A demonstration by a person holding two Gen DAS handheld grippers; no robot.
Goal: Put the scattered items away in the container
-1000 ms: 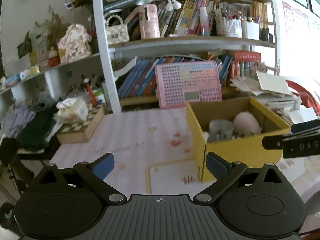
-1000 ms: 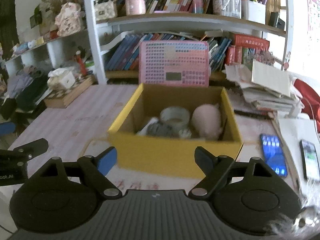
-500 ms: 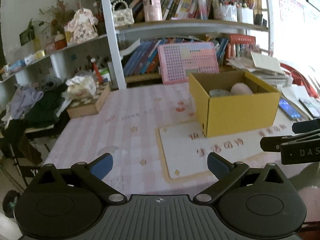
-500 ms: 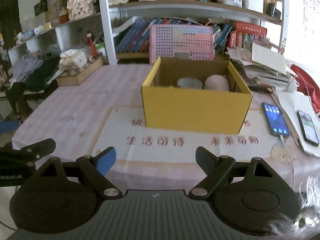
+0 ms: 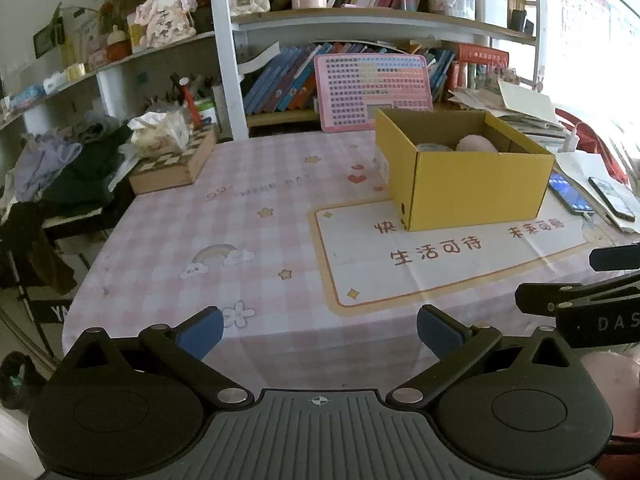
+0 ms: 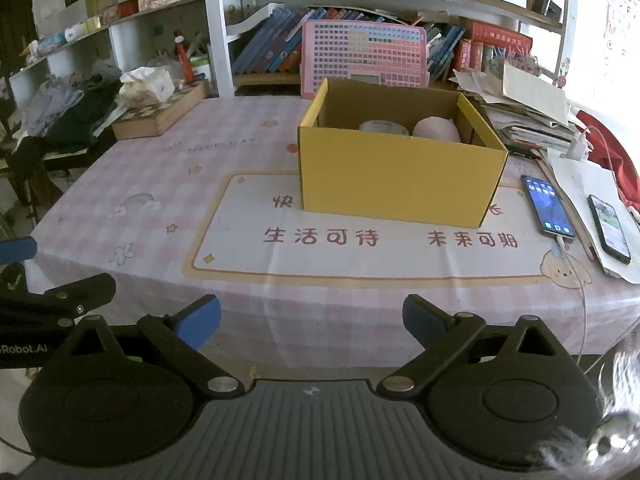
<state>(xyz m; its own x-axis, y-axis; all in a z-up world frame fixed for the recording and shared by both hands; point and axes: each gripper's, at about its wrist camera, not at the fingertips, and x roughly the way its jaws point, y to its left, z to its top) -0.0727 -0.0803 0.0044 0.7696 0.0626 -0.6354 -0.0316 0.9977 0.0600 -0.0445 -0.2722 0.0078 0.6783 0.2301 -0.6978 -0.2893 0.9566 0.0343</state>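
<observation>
Tongs gape wide, both my left tongs (image 5: pixel 320 330) and right tongs (image 6: pixel 311 322), gripping nothing. Yellow box (image 6: pixel 396 178) on the bench (image 6: pixel 248 184) holds a tape roll (image 6: pixel 383 127) beside a pink plush (image 6: pixel 436 129).

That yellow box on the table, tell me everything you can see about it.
The yellow box looks like plain cardboard, yellow outside and brown inside, open at the top. It stands upright on the pink checked tablecloth, its front edge on the cream printed panel. Inside, a pale roll of tape and a round pink soft thing show above the rim. A pink keyboard-like board stands behind it. Neither gripper touches it.
</observation>
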